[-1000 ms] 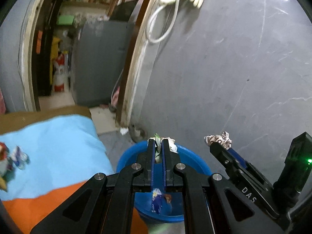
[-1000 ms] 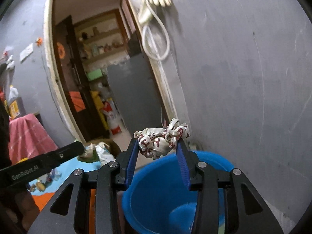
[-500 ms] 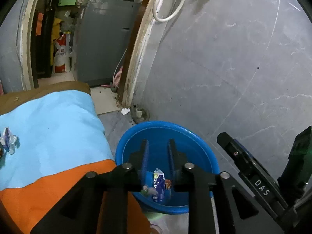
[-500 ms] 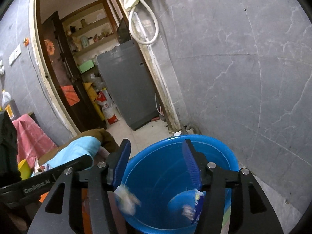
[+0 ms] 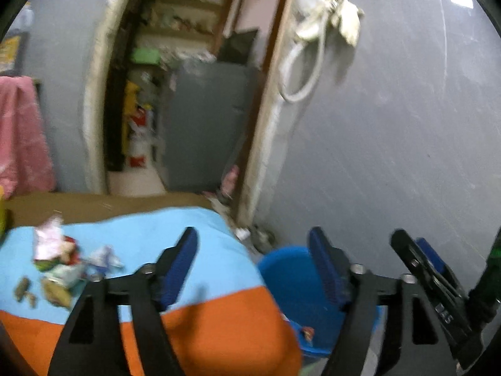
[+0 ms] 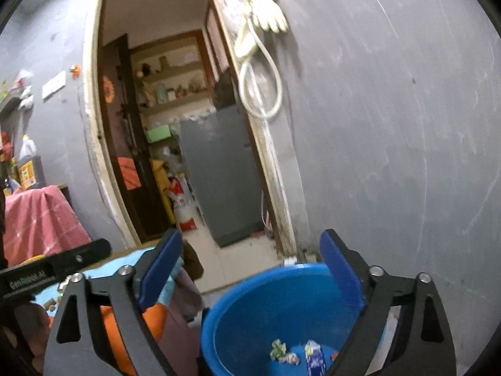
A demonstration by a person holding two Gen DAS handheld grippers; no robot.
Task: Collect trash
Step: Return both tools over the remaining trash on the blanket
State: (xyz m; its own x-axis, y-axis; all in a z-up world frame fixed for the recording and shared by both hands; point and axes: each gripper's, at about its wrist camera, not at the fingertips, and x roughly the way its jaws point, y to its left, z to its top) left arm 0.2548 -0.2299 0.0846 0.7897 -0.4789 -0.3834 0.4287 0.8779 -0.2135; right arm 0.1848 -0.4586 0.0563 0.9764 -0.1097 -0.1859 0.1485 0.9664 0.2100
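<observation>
A blue plastic tub [image 6: 266, 307] stands on the floor by the grey wall; it also shows in the left wrist view [image 5: 291, 279]. Crumpled wrappers [image 6: 283, 352] lie at its bottom. My right gripper [image 6: 250, 269] is open and empty above the tub's near rim. My left gripper [image 5: 255, 263] is open and empty, over the edge of a blue and orange cloth [image 5: 150, 244] next to the tub. Several wrappers and scraps [image 5: 62, 263] lie on the cloth at the left. The right gripper's fingers [image 5: 419, 260] show at the right of the left wrist view.
An open doorway [image 6: 175, 144] with a grey cabinet [image 6: 219, 172] and cluttered shelves lies ahead. A white hose and gloves [image 6: 263, 40] hang on the wall. A pink cloth [image 6: 37, 219] drapes over furniture at left.
Both grippers have opened wide and dropped their crumpled wrappers into the blue tub. The left gripper has swung left, away from the tub and over the cloth.
</observation>
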